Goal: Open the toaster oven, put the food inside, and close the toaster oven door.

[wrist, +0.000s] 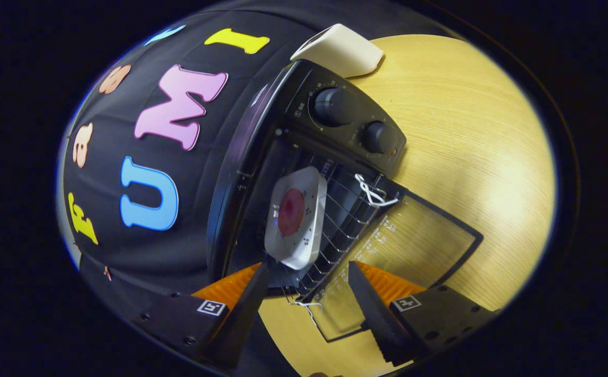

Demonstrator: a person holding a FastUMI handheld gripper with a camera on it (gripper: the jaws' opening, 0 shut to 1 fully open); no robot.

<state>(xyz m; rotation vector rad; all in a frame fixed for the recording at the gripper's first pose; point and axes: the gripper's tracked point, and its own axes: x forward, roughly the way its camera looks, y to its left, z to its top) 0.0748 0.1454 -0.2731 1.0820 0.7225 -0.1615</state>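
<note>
- At the bottom of the frame the gripper (pixel 304 293) has its fingers spread wide, gripping nothing.
- Just ahead, the toaster oven (pixel 335 120) door (pixel 414 246) lies folded down flat over the wooden table (pixel 482 157).
- At frame centre a white plate (pixel 297 217) with reddish food (pixel 291 212) sits on the wire rack (pixel 346 209) inside.
- Beyond, two knobs (pixel 333 107), then a white object (pixel 340 50) at the top.

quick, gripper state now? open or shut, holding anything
gripper: open, holding nothing; its fingers sit spread just short of the white plate of food on the wire rack inside the open toaster oven.
</note>
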